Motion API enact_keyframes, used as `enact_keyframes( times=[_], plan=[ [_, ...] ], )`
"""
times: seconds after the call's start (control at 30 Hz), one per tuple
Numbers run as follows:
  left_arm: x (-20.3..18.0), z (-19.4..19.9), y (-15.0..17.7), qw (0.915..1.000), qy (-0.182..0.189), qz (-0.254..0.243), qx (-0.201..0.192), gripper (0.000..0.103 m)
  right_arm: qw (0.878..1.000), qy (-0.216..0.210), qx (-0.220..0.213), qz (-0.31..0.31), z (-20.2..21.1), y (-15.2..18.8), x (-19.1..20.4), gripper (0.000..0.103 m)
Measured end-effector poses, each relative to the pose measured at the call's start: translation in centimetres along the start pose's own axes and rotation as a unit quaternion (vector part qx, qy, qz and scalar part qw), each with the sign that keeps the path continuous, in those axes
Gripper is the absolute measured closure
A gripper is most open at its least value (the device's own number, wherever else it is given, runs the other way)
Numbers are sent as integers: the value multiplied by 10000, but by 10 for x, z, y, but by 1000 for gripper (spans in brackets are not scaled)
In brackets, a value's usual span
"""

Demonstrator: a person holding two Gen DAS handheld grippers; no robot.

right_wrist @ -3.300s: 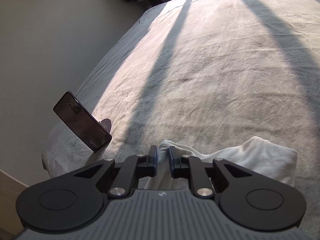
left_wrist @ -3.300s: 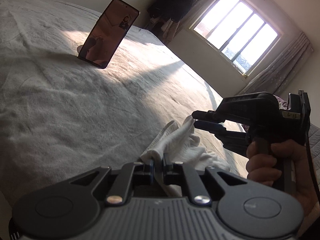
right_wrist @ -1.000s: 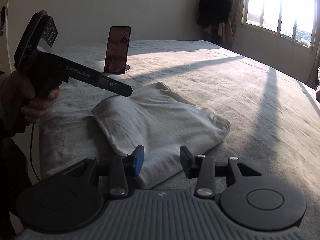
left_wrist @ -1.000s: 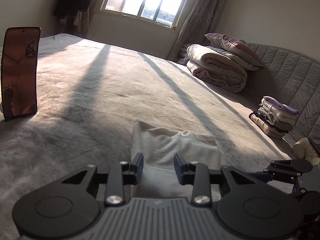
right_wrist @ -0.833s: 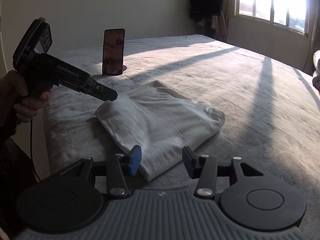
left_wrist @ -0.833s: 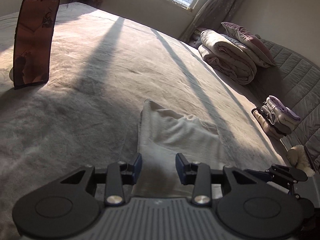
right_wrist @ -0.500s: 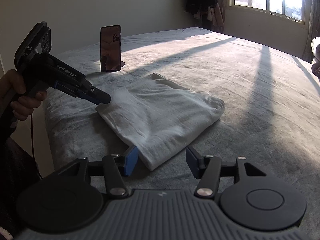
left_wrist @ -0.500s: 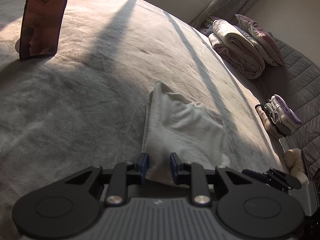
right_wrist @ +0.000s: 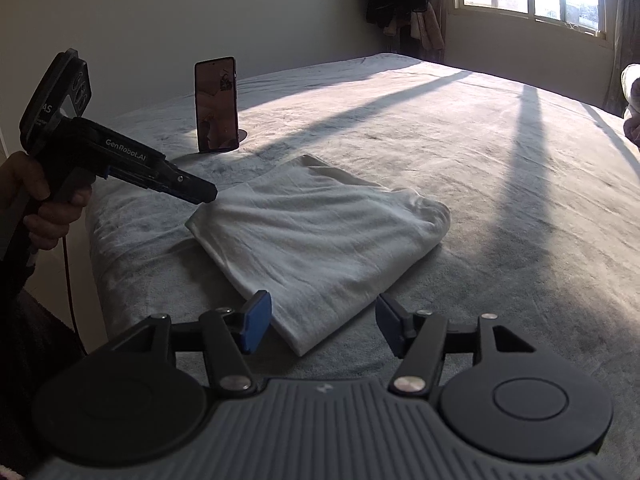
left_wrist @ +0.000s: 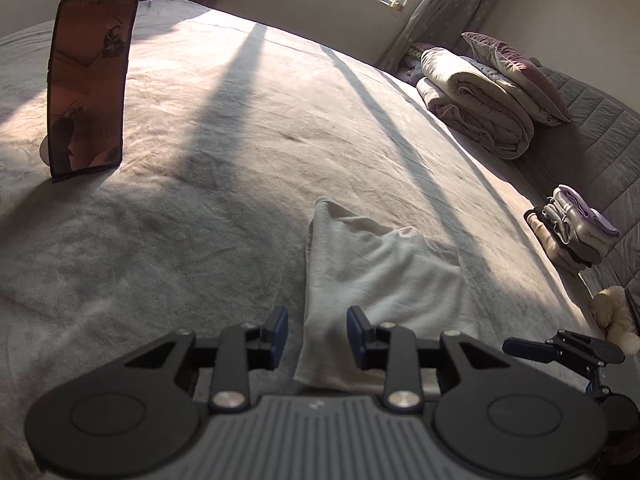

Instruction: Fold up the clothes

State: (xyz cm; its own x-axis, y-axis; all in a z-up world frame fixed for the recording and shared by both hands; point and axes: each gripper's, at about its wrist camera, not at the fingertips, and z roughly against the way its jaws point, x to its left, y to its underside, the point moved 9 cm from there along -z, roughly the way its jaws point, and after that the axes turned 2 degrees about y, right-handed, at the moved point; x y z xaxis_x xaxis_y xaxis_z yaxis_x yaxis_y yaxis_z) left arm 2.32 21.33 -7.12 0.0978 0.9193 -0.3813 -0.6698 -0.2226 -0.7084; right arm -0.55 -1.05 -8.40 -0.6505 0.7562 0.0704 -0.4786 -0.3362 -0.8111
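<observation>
A folded white garment (right_wrist: 320, 236) lies flat on the grey bed (right_wrist: 500, 184); it also shows in the left wrist view (left_wrist: 380, 280). My left gripper (left_wrist: 318, 334) is open, its jaws either side of the garment's near corner, just above it. In the right wrist view the left gripper (right_wrist: 200, 192) hovers at the garment's left corner. My right gripper (right_wrist: 322, 324) is open, jaws wide, just short of the garment's near corner. Its tips (left_wrist: 520, 350) show low at the right in the left wrist view.
A phone (left_wrist: 88, 88) stands upright on a stand at the bed's left side (right_wrist: 216, 106). A rolled duvet and pillow (left_wrist: 480, 96), a stack of folded clothes (left_wrist: 572, 236) and a plush toy (left_wrist: 612, 316) lie at the right. The bed's edge (right_wrist: 96, 240) drops off at left.
My left gripper had closed to a narrow gap at the garment's corner and has opened again and lifted slightly. My right gripper has opened wider. The garment has stayed flat on the bed.
</observation>
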Motion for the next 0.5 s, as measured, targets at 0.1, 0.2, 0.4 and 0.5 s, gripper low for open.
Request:
enact_keyframes(
  times=[0.1,0.2,0.4,0.5],
  plan=[
    [-13,5,-16,9979,127,-348,-523,73,9998,93,-99,-126,-3,-5,-5,41],
    [-39,-5,-17,9934,613,-793,-556,80,9989,267,-318,-212,-6,-13,-10,41],
    [-81,-40,6,9793,1214,-1598,-248,81,9980,334,-483,-228,-19,-23,-15,61],
    [-85,-59,13,9771,1174,-1776,-28,81,9986,329,-383,-156,-26,-18,-14,62]
  ],
)
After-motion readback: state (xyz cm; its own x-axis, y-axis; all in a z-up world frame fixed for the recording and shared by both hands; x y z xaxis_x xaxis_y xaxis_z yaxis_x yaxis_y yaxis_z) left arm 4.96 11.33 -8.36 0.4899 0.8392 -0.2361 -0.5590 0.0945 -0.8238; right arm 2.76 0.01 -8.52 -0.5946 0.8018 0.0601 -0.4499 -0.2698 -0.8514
